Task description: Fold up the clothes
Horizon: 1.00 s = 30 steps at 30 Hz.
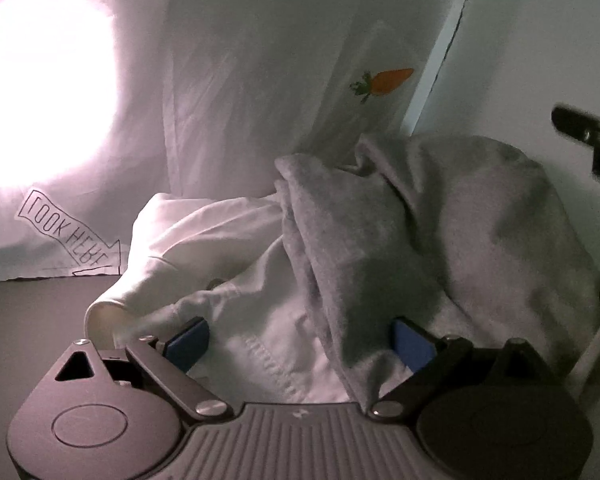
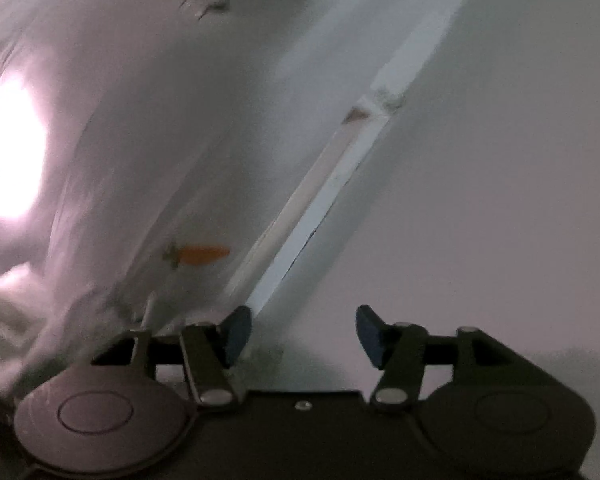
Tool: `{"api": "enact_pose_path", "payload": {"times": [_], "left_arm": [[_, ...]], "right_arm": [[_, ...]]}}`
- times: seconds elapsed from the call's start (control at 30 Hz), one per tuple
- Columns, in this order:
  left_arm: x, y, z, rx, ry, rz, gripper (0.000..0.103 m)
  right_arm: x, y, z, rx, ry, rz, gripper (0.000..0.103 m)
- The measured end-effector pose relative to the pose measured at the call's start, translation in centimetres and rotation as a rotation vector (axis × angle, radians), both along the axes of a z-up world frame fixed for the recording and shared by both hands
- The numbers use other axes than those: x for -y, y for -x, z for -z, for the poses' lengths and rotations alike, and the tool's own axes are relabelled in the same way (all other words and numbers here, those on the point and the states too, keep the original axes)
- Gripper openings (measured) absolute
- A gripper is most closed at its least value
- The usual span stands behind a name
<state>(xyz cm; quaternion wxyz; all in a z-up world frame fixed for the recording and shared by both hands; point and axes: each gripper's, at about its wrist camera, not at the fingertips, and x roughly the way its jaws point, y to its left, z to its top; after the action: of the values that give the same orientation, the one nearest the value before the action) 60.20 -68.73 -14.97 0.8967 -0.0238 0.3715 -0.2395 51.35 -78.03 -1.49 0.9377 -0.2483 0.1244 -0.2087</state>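
In the left wrist view, the left gripper (image 1: 300,344) is seen at the bottom of the frame with its two blue pads (image 1: 188,340) held wide apart, and cloth lies between them without being pressed by either pad. A white garment (image 1: 204,248) is spread from the centre toward the lower left, and its stitched hem is found in the gap of the jaws. A grey garment (image 1: 440,224) is heaped over it in the centre and right part of the frame, on a dark table (image 1: 28,312). Behind the pile, a pale curtain (image 1: 236,80) with a small orange carrot (image 1: 388,80) is hung, and a "LOOK HERE" arrow is drawn at the lower left. The right gripper (image 1: 596,136) is partly seen at the right edge. In the right wrist view (which is blurred), the right gripper (image 2: 300,336) is shown with its jaws apart and nothing between them, only a pale wall (image 2: 480,180) behind.
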Motion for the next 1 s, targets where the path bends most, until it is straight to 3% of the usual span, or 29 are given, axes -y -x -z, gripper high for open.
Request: {"api": "enact_pose_path", "payload": {"times": [0.07, 0.17, 0.27, 0.5, 0.63, 0.77, 1.0], "left_arm": [[0.0, 0.2, 0.0, 0.005, -0.009, -0.001, 0.097], [-0.3, 0.5, -0.2, -0.009, -0.002, 0.000, 0.097], [-0.9, 1.5, -1.0, -0.007, -0.013, 0.031, 0.097], [-5.7, 5.8, -3.7, 0.027, -0.017, -0.033, 0.097], [-10.0, 10.1, -6.5, 0.107, -0.022, -0.063, 0.097], [-14.6, 15.3, -9.8, 0.207, -0.030, -0.094, 0.101], [-22.2, 24.8, -15.0, 0.340, 0.059, -0.193, 0.103]], "right_arm": [[0.2, -0.7, 0.8, -0.054, -0.054, -0.025, 0.062], [1.4, -2.7, 4.3, -0.248, -0.223, -0.043, 0.055], [1.1, -2.7, 6.8, -0.306, -0.212, -0.009, 0.057], [-0.3, 1.1, 2.6, -0.265, -0.375, -0.034, 0.081], [-2.5, 5.3, 1.1, -0.248, -0.451, -0.038, 0.093], [-6.0, 9.7, -0.3, -0.220, -0.504, -0.068, 0.097], [-12.7, 17.6, -3.6, -0.154, -0.542, -0.146, 0.101]]}}
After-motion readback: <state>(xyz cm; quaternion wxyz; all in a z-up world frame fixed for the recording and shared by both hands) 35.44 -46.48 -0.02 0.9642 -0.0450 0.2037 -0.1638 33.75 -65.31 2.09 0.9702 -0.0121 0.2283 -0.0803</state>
